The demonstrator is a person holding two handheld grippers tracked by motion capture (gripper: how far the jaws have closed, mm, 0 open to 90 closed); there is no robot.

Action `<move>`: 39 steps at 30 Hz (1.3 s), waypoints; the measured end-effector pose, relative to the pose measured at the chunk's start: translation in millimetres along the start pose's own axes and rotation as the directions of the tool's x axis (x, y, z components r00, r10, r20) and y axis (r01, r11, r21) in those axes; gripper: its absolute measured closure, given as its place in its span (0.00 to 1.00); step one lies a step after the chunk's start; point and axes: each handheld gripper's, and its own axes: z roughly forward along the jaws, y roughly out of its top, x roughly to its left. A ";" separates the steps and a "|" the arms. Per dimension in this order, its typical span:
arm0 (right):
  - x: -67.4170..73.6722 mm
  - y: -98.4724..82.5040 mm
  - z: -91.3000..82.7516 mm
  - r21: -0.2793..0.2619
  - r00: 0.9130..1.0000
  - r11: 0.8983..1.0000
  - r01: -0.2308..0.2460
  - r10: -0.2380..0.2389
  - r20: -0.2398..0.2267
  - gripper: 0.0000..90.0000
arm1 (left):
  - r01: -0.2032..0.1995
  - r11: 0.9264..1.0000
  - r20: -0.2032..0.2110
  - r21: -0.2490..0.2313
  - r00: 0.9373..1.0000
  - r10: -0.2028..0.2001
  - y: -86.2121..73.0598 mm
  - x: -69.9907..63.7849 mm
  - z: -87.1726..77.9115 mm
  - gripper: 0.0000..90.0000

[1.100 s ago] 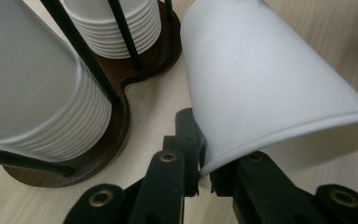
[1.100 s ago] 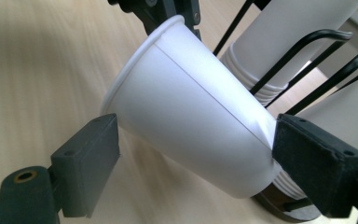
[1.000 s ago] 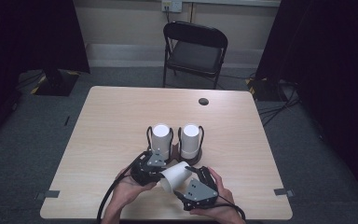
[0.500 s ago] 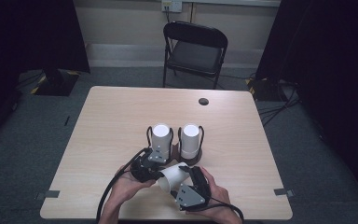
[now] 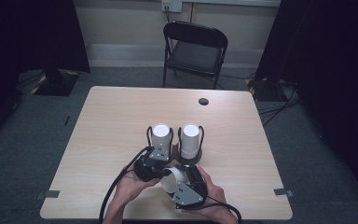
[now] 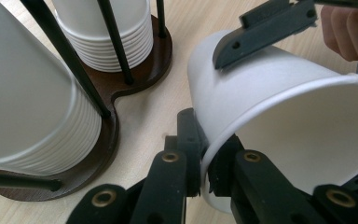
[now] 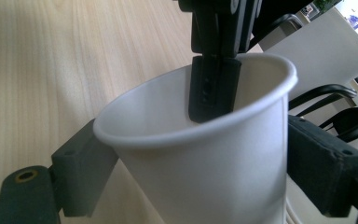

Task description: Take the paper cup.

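A single white paper cup (image 5: 171,178) lies tilted on its side above the table's near edge, held from two sides. My left gripper (image 5: 150,164) is shut on the cup's rim (image 6: 279,107), one jaw inside the mouth and one outside. My right gripper (image 5: 186,189) is shut on the cup's body (image 7: 205,154), a jaw pressing each side. Just beyond stands a dark wooden holder (image 5: 189,161) with black rods, carrying a left stack of white cups (image 5: 161,135) and a right stack (image 5: 190,139). In the left gripper view the nearer stack (image 6: 28,102) is close at left.
The pale wooden table (image 5: 112,121) has a small dark round hole (image 5: 203,101) near its far edge. A black folding chair (image 5: 196,49) stands behind the table. Black cables trail from both grippers over the near edge.
The right gripper and the cup have shifted slightly left, closer to the left gripper. The left gripper has hardly moved.
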 end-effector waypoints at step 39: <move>-1.3 5.8 2.4 -0.071 0.994 0.992 -0.102 0.103 0.018 0.26 | 0.056 0.995 0.059 -0.083 0.997 -0.051 -1.6 1.5 4.9 0.98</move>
